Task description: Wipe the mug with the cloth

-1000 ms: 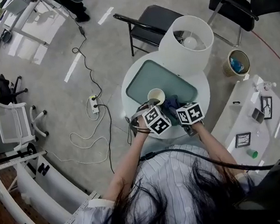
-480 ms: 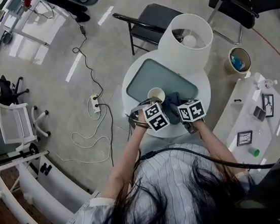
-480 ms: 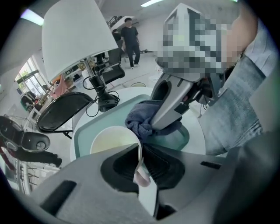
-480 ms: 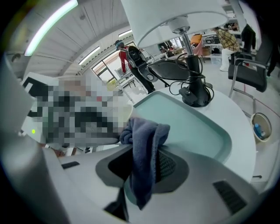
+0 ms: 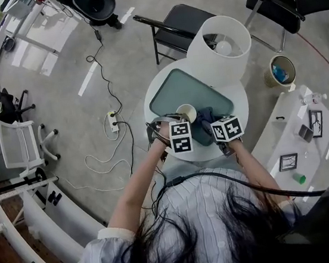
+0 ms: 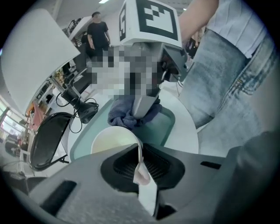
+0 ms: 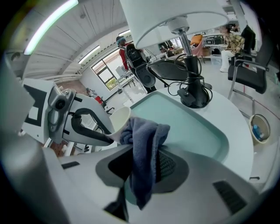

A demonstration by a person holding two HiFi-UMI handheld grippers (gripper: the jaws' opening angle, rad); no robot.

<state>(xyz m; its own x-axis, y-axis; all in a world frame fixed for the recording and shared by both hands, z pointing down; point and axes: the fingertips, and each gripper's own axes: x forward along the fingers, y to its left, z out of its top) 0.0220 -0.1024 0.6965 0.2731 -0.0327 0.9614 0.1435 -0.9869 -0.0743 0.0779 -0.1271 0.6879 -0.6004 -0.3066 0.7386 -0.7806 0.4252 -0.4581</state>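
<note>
Wiping is the step in hand. Left gripper (image 6: 141, 164) has just closed its jaws to a narrow gap on the wall of the mug (image 6: 111, 140), which is at the near edge of the green tray (image 7: 197, 127) on the round white surface (image 7: 238, 120). Right gripper (image 7: 146, 170) has its jaws clamped on the blue cloth (image 7: 146, 140), whose upper fold looks to lie against the mug's outer side. Next, I judge, the cloth must rub around that wall while the left grip steadies the mug against tipping.

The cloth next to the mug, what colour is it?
The cloth is a plain dark slate blue; the right gripper view shows it best.
</note>
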